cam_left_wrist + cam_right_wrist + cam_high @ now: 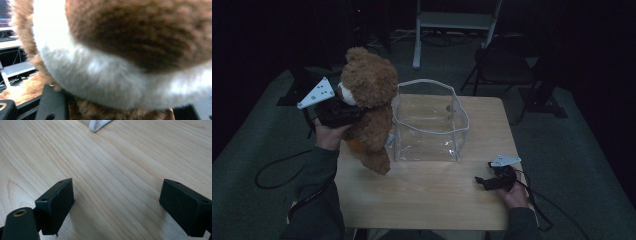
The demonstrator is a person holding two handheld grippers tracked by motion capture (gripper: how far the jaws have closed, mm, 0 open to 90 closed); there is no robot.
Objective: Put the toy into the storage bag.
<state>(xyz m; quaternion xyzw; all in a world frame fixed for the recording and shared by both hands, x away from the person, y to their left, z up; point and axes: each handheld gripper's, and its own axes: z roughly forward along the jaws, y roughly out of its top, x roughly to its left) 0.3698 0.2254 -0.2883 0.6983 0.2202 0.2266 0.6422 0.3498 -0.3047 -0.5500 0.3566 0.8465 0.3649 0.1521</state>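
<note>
A brown teddy bear point(371, 95) with a white muzzle hangs upright over the table's left side, lifted clear of the wood. My left gripper point(343, 113) is shut on the bear at its neck, just under the muzzle. In the left gripper view the bear's fur point(140, 37) and white muzzle point(100, 75) press close against the lens, with the black jaws low at either side. A clear plastic bag point(429, 122) with a white rim stands open at the table's middle. My right gripper point(484, 183) rests near the front right edge, open, with bare wood point(117, 182) between its jaws.
The wooden table point(427, 195) has free room in front of the bag. A corner of the bag's white rim point(98, 125) shows at the top of the right gripper view. A folding chair point(507, 60) and a white frame point(452, 20) stand behind the table.
</note>
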